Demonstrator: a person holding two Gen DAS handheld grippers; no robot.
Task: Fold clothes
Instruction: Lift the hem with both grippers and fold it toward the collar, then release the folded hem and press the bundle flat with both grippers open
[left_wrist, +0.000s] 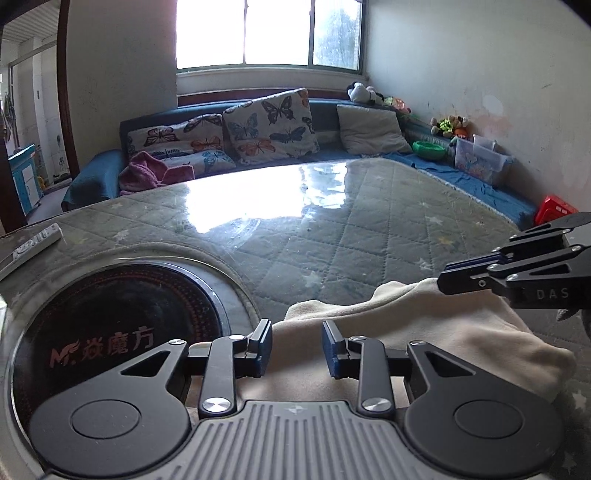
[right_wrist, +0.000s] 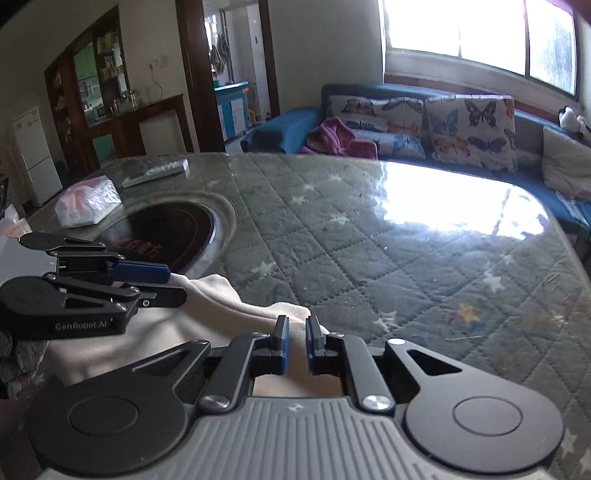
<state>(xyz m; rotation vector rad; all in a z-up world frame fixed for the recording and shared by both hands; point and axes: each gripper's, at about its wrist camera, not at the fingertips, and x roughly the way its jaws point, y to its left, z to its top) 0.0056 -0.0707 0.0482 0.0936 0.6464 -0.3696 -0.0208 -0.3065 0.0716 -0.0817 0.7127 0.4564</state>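
Observation:
A cream cloth (left_wrist: 424, 325) lies bunched at the near edge of the glass-topped quilted table (left_wrist: 369, 229). My left gripper (left_wrist: 295, 332) hovers over its left part, jaws apart, with the cloth showing below the gap and no pad pressing on it. In the right wrist view the left gripper (right_wrist: 173, 282) comes in from the left, its tips at the cloth's (right_wrist: 221, 306) raised fold. My right gripper (right_wrist: 297, 328) stands over the cloth with only a narrow gap between its blue pads and nothing in it. The right gripper (left_wrist: 445, 273) reaches in from the right, tips at the cloth's far ridge.
A round dark hob (left_wrist: 122, 317) is set into the table to the left of the cloth. A remote (left_wrist: 29, 247) and a tissue pack (right_wrist: 88, 203) lie beyond it. A blue sofa with butterfly cushions (left_wrist: 266, 122) and a pink garment (left_wrist: 147, 171) runs along the far side.

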